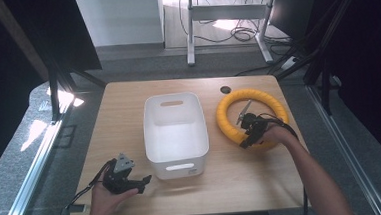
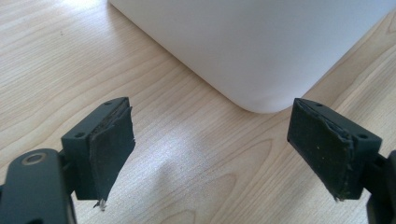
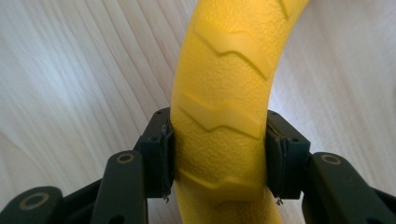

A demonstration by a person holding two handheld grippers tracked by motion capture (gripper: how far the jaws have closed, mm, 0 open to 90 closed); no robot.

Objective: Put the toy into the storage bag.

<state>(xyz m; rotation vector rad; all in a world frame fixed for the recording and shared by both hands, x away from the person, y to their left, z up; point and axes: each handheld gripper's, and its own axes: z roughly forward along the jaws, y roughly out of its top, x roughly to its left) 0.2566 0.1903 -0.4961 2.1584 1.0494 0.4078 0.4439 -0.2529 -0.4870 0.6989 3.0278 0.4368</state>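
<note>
Yellow ring (image 3: 224,130) sits squarely between the right gripper (image 3: 219,158) jaws, both pads pressed flat against its flanks, so that's a firm clamp on the near arc. From the high view the ring (image 1: 229,122) lies flat on the bench (image 1: 127,96), on the right, with the white bin (image 1: 153,140) just beside it to the left. So the carry, I'd judge, goes leftward and up over the bin's rim. Over on the left, the left gripper (image 2: 210,144) waits with jaws spread wide, nothing between them, pointing at the bin's (image 2: 261,51) near corner.
</note>
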